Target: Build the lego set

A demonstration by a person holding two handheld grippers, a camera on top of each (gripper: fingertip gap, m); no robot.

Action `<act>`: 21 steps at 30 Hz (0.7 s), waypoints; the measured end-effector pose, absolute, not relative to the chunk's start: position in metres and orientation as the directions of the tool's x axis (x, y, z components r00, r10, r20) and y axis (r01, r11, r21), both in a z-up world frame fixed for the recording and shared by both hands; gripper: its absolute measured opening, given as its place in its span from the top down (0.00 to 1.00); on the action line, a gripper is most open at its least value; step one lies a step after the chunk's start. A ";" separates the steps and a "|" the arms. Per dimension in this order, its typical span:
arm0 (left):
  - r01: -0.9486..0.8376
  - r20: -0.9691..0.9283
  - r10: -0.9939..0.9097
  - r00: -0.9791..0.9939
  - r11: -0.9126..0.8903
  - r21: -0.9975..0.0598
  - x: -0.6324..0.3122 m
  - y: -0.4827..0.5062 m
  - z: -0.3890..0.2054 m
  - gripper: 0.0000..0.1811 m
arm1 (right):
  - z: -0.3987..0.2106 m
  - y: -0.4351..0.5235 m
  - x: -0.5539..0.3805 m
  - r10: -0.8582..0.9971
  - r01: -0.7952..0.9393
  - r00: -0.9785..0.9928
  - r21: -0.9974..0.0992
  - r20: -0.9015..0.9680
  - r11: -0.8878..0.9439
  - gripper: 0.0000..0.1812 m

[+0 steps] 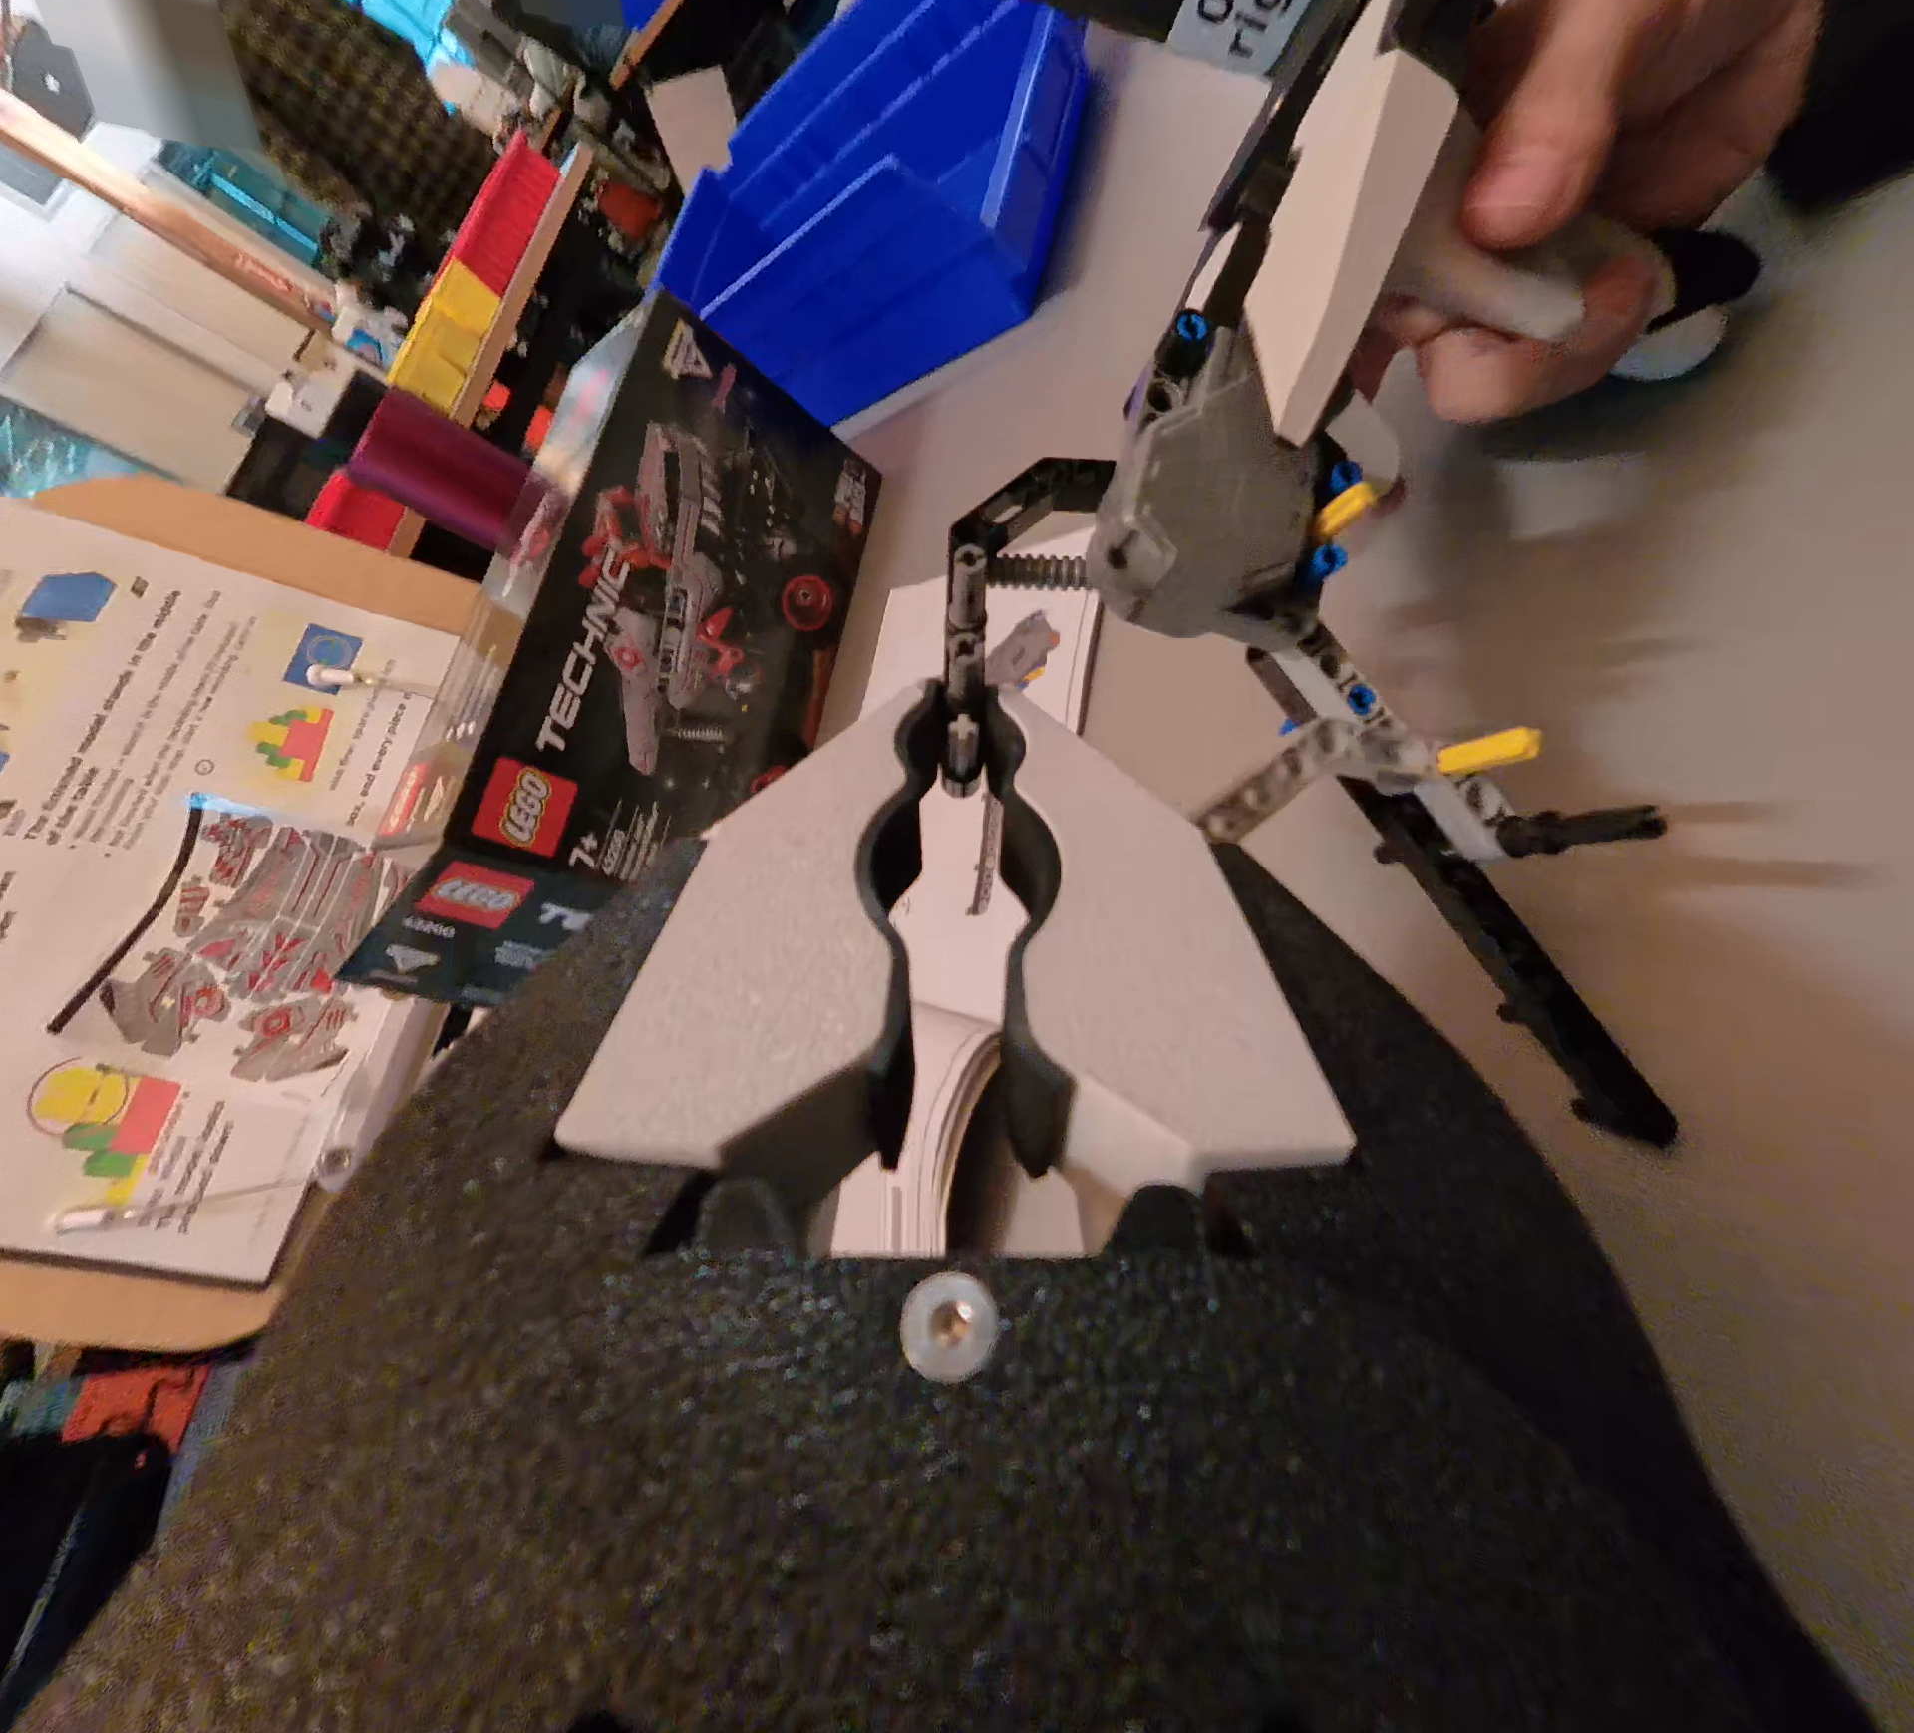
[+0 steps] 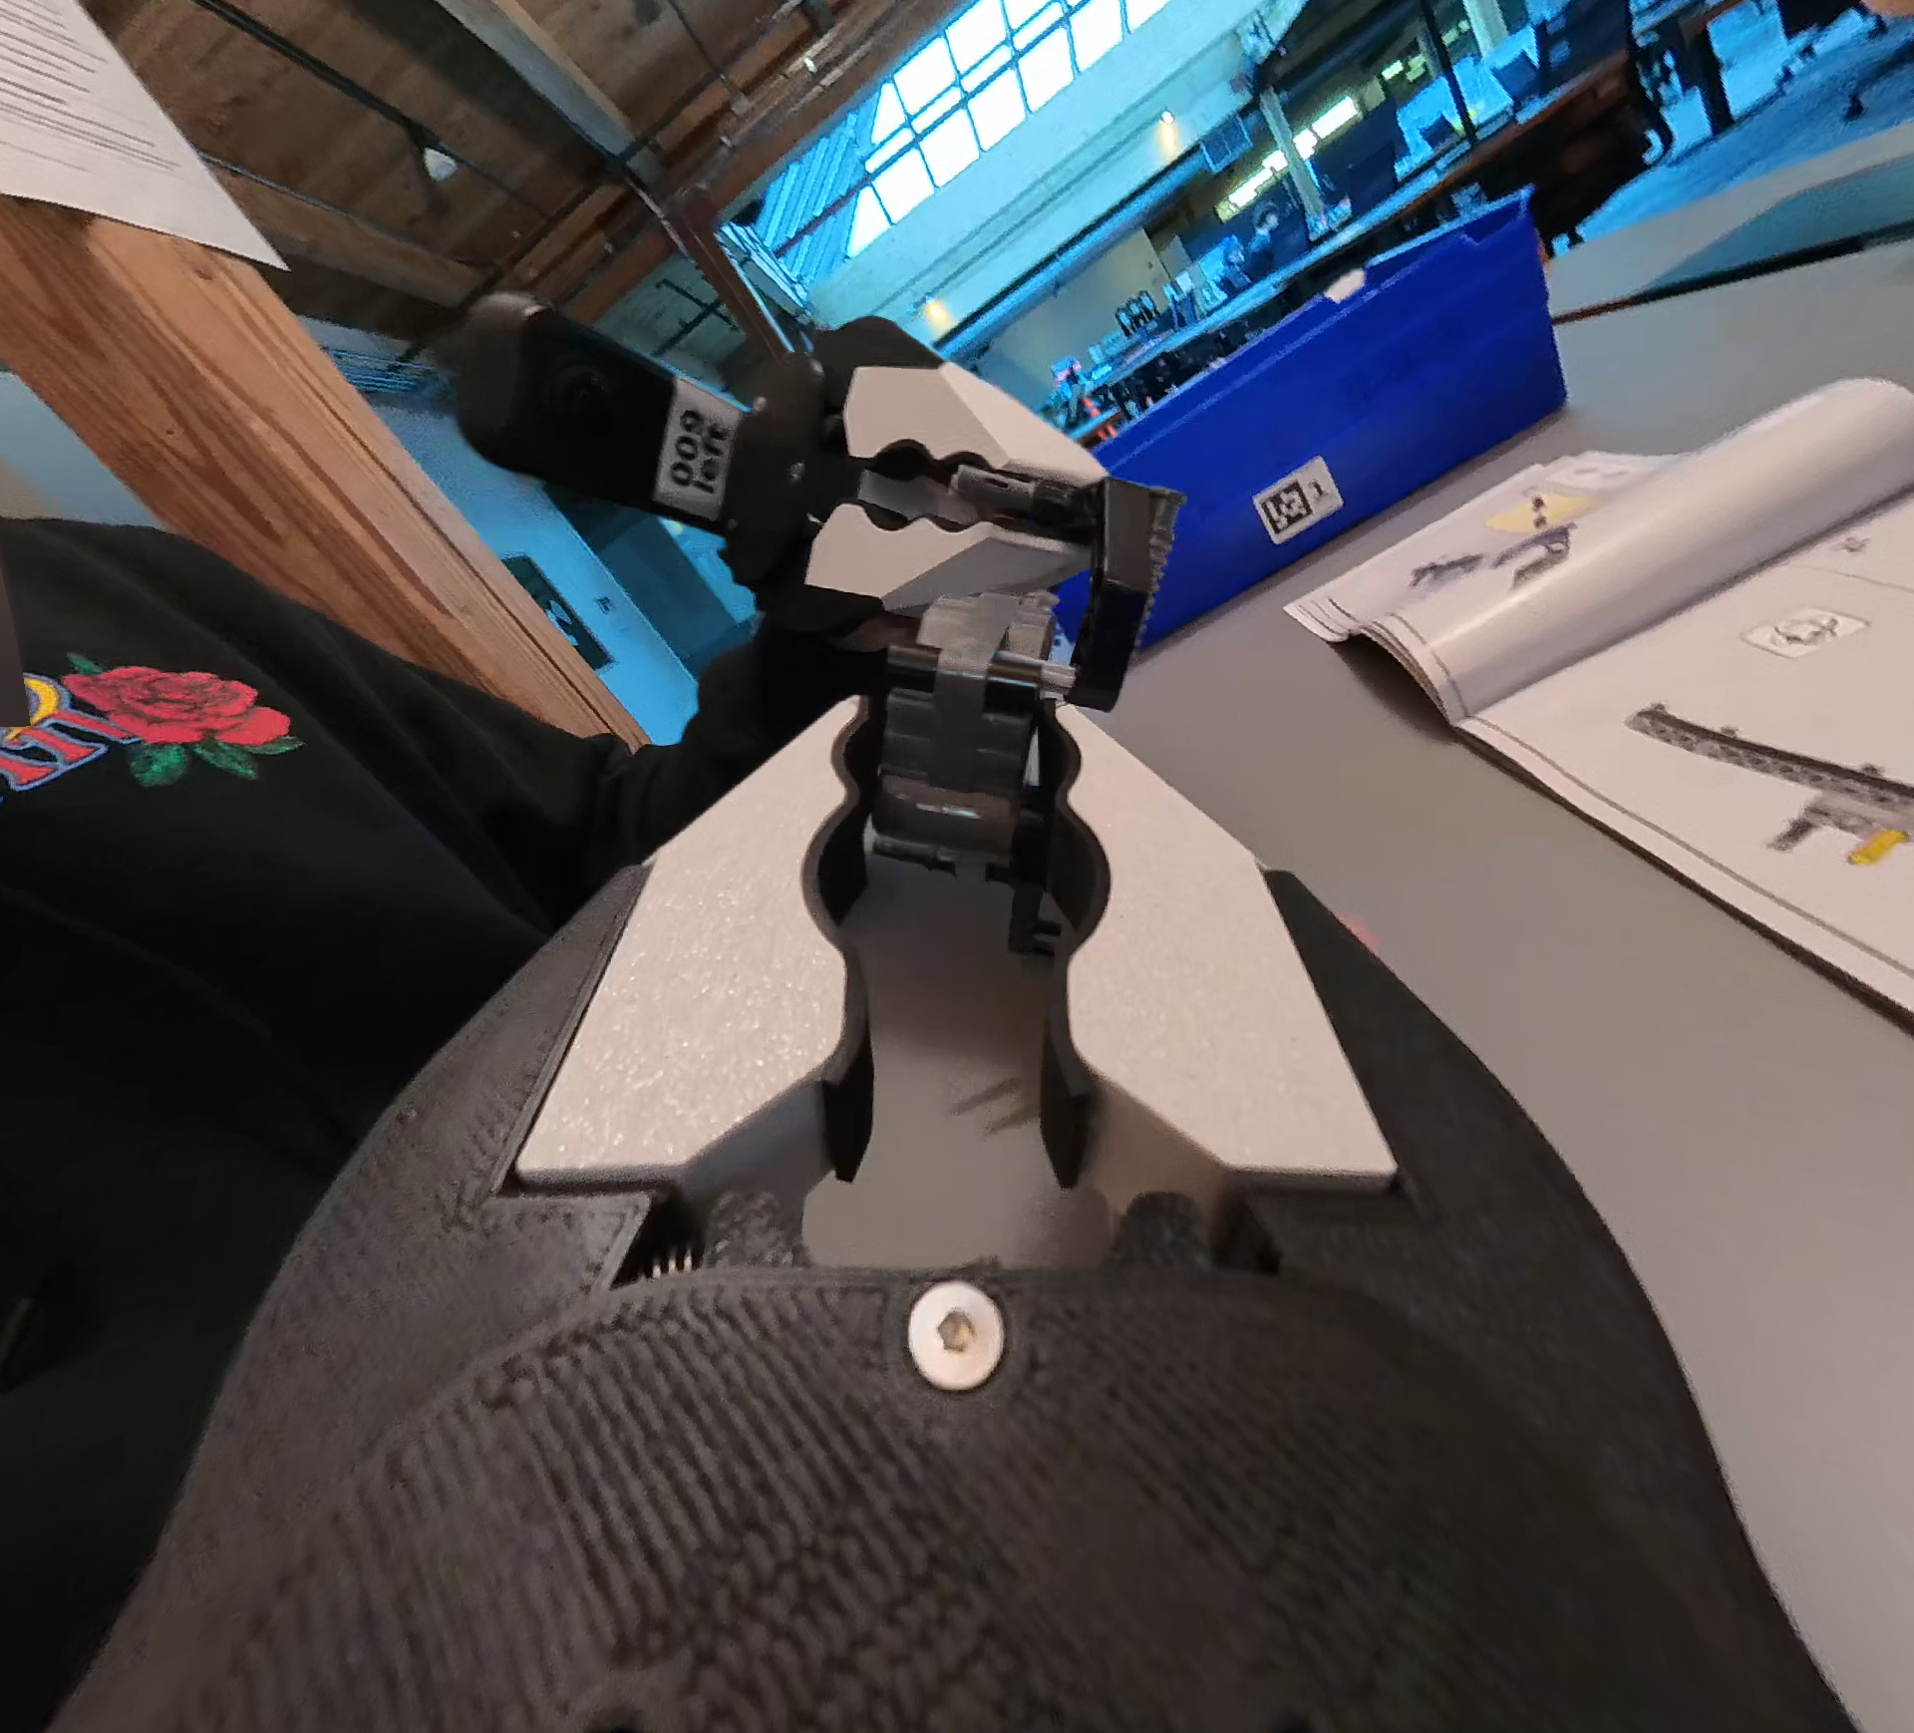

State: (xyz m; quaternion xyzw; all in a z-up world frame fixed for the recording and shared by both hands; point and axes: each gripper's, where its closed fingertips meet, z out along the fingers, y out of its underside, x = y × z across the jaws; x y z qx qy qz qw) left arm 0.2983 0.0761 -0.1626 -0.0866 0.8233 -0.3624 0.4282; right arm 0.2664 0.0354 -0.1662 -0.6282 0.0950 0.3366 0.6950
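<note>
A half-built lego model [image 1: 1201, 533] of grey panels, black beams, blue pins and yellow axles hangs between both grippers above the table. My left gripper [image 1: 961, 735] is shut on a black bent beam [image 1: 974, 606] that joins the model by a spring. My right gripper [image 2: 958, 751] is shut on the model's grey body [image 2: 958, 730]. In the left wrist view the right gripper [image 1: 1315, 430] comes down from the top right, held by a hand [image 1: 1626, 88]. In the right wrist view the left gripper [image 2: 1046, 523] holds the black beam [image 2: 1124, 585] just beyond my fingertips.
The black lego box [image 1: 663, 647] stands behind the left gripper. Blue bins [image 1: 880, 160] sit at the back. An open instruction booklet [image 2: 1678, 678] lies on the grey table [image 2: 1450, 958]. A printed sheet on cardboard [image 1: 197, 855] lies at left. A person in a black top [image 2: 207, 803] is close. My right fingertips sit around 6 cm from my left ones.
</note>
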 end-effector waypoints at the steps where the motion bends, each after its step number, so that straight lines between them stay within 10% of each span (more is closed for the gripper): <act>1: 0.194 -0.644 -0.445 -0.622 0.710 -0.677 0.297 0.075 -0.160 0.97 | -0.164 0.034 0.264 0.368 -0.580 0.756 -0.814 -0.541 -0.006 0.85; 21: 0.249 -0.625 -0.496 -0.603 0.627 -0.738 0.300 0.080 -0.157 0.97 | -0.164 0.038 0.277 0.305 -0.590 0.776 -0.806 -0.552 0.045 0.79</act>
